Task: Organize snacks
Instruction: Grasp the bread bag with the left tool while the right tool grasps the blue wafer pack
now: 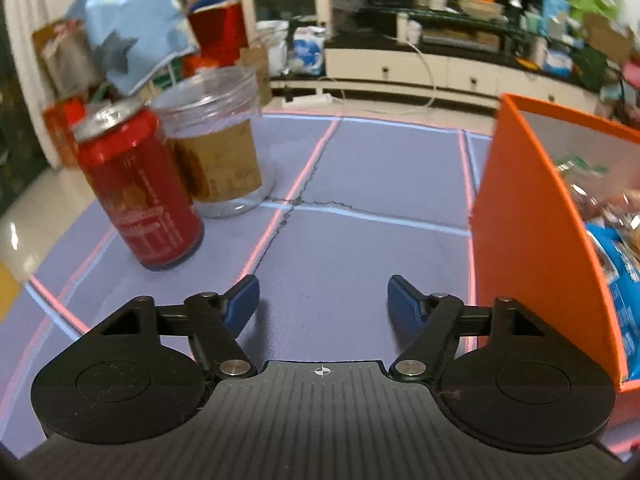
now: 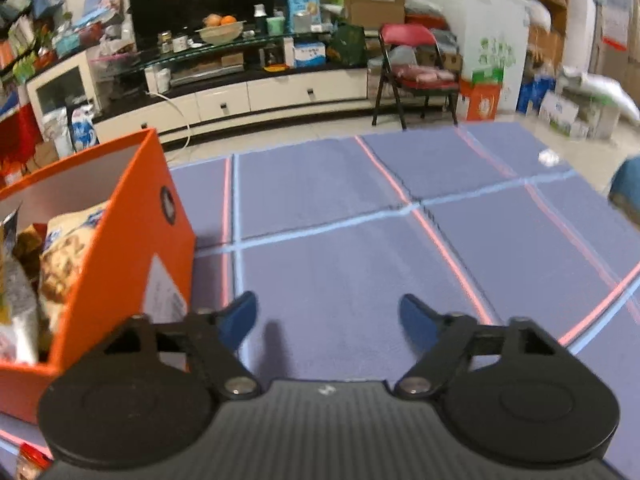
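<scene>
Both grippers hang over the purple mat with their jaws apart and nothing between the blue pads. From its own camera the left gripper (image 1: 323, 300) points at bare mat (image 1: 360, 264), with a red can (image 1: 138, 188) and a clear plastic jar (image 1: 218, 148) standing ahead to its left and the orange box (image 1: 532, 216) close on its right. The right gripper (image 2: 328, 320) faces open mat too, with the same box (image 2: 132, 240) at its left.

Snack bags (image 2: 64, 256) already stand packed inside the box, so the can and jar look like what is left to sort. The can touches or nearly touches the jar, so there is little room on that side.

I judge the can to be stiff, smooth and rather slippery, heavier if full, which cannot be told from outside. It is best taken across the middle of its round body, pads on opposite sides. The jar looks empty and light, with no lid, its thin wall likely to flex; a hold low on the labelled band seems safer than the rim.
</scene>
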Demonstrator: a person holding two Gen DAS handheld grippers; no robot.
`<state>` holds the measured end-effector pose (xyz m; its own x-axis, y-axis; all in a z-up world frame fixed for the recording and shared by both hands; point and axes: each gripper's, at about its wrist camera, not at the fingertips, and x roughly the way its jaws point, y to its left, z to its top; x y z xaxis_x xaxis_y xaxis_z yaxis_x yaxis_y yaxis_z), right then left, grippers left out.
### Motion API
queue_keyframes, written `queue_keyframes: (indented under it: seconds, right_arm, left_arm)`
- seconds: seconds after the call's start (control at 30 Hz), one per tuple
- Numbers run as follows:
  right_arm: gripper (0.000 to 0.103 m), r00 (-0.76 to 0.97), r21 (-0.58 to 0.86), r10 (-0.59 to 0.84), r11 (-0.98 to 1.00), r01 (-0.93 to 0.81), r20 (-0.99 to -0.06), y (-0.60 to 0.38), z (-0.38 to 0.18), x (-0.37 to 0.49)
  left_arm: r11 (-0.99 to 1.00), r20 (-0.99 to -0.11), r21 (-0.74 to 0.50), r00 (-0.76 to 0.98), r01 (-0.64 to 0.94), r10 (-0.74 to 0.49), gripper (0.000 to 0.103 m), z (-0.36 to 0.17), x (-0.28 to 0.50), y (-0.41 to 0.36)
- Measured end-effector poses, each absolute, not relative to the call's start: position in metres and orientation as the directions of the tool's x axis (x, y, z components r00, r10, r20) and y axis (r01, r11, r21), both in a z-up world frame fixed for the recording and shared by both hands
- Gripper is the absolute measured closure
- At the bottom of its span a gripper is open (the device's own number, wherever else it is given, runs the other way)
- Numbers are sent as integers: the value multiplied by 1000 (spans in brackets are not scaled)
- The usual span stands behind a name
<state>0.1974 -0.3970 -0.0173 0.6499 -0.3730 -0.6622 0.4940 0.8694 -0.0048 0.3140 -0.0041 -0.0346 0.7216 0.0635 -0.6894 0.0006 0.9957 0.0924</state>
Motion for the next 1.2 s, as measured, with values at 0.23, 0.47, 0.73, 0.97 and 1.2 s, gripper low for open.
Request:
queue_keyframes:
  seconds: [0.23, 0.47, 0.73, 0.97, 1.2]
  right_arm:
    - [1, 672, 69, -355, 853, 517, -649, -402, 3, 141]
    - [1, 756, 133, -133, 951, 280, -640, -285, 26, 22]
    - [9, 707, 66, -199, 942, 328, -678, -210, -13, 19]
    - [29, 659, 6, -187, 960, 280, -729, -235, -25, 32]
    - [30, 594, 0, -133, 976, 219, -793, -304, -17, 39]
  left_arm:
    - [999, -692, 38, 720, -22, 43, 22, -30, 283, 26]
    - [997, -694, -36, 716, 66, -72, 19, -3, 213, 6]
    - [965, -667, -41, 712, 259, -220, 19, 25, 140, -53]
    - [968, -678, -57, 702, 246, -219, 19, 20, 121, -62]
    - [956, -718, -15, 662, 293, -214, 31, -5, 135, -93]
